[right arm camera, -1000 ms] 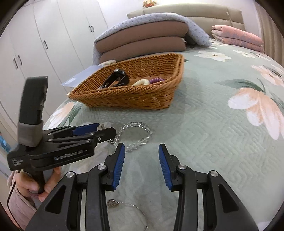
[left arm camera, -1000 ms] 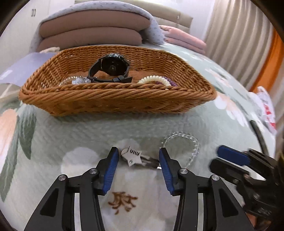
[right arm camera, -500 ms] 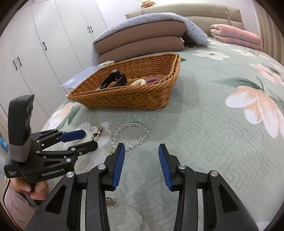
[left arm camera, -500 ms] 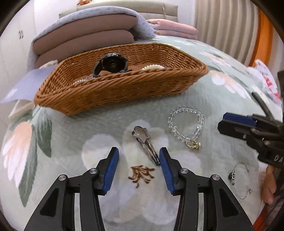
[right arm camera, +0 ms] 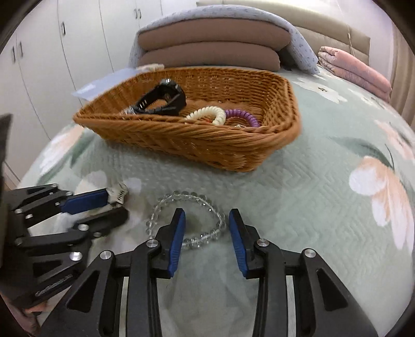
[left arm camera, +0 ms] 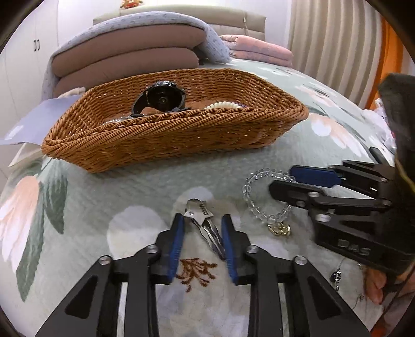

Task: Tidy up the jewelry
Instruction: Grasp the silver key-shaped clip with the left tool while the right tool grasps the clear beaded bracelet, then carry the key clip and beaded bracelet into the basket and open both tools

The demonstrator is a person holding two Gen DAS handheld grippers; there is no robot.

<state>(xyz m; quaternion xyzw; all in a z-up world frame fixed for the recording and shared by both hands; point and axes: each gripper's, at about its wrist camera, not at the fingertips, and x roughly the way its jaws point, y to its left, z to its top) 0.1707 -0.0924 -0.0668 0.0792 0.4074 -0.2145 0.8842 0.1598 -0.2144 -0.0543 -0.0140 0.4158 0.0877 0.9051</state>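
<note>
Jewelry basket (right arm camera: pixel 197 145) holds watch (right arm camera: pixel 163 99), cream bracelet (right arm camera: pixel 210 115), purple bracelet (right arm camera: pixel 242 116).

My work surface is a bed covered in a pale green quilted bedspread (right arm camera: pixel 298 197) printed with large peach and white flowers. At its head, two brown cushions (left arm camera: pixel 124 61) lie stacked, with a grey-blue patterned blanket (right arm camera: pixel 298 41) draped over them. Folded pink bedding (right arm camera: pixel 355 70) sits to the right of that stack. A beige padded headboard (left arm camera: pixel 181 11) runs behind. I see white wardrobe doors (right arm camera: pixel 52 51) to the left, and beige curtains (left arm camera: pixel 334 44) to the right.
</note>
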